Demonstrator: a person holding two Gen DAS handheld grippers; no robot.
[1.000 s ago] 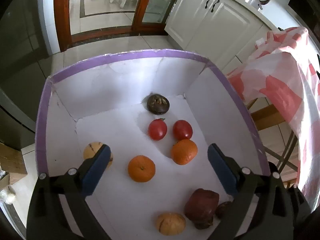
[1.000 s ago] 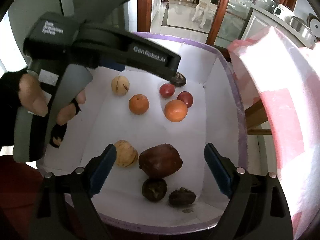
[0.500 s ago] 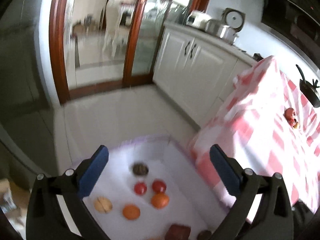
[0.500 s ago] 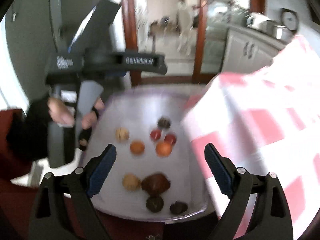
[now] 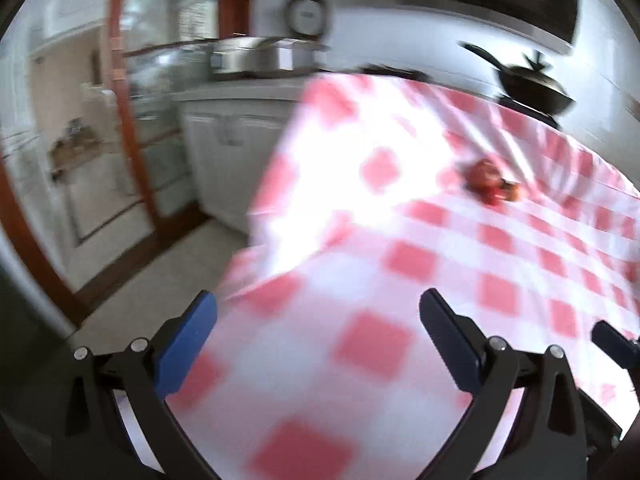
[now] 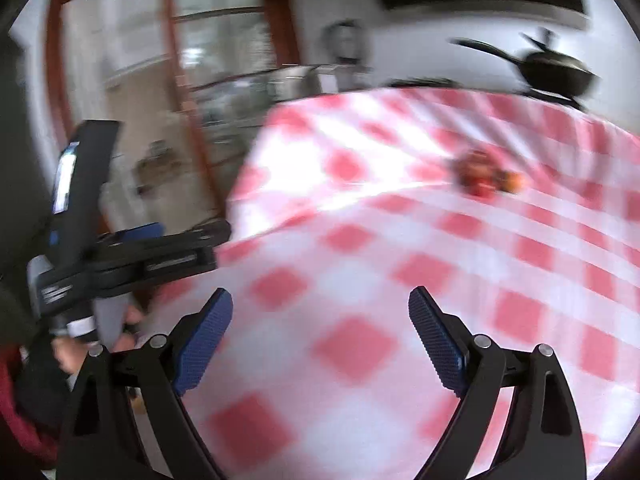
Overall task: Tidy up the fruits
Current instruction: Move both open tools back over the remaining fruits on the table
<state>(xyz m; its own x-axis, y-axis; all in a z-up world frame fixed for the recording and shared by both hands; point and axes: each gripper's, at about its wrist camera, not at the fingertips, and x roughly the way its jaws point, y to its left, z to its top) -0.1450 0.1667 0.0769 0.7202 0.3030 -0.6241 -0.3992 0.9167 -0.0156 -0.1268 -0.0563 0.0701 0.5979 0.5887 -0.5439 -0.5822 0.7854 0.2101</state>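
A small cluster of reddish fruits (image 5: 490,182) lies far back on the red-and-white checked tablecloth (image 5: 360,264); the right wrist view shows the same blurred fruits (image 6: 480,178). My left gripper (image 5: 318,336) hangs open over the near cloth, nothing between its blue pads. My right gripper (image 6: 320,328) is open too, above the cloth (image 6: 360,280). The left gripper's body, held by a hand (image 6: 68,354), shows at the left of the right wrist view. The white box of fruits is out of view. Both views are motion-blurred.
A black pan (image 5: 532,86) sits beyond the table's far edge. White cabinets (image 5: 224,148) with metal pots (image 5: 248,56) on the counter stand behind the table's left corner. A wood-framed glass door (image 5: 124,120) and tiled floor (image 5: 168,276) lie to the left.
Both grippers lifted and swung right, away from the purple-rimmed white box of fruits, which has left both views. The checked table now fills the frames. Both stayed open.
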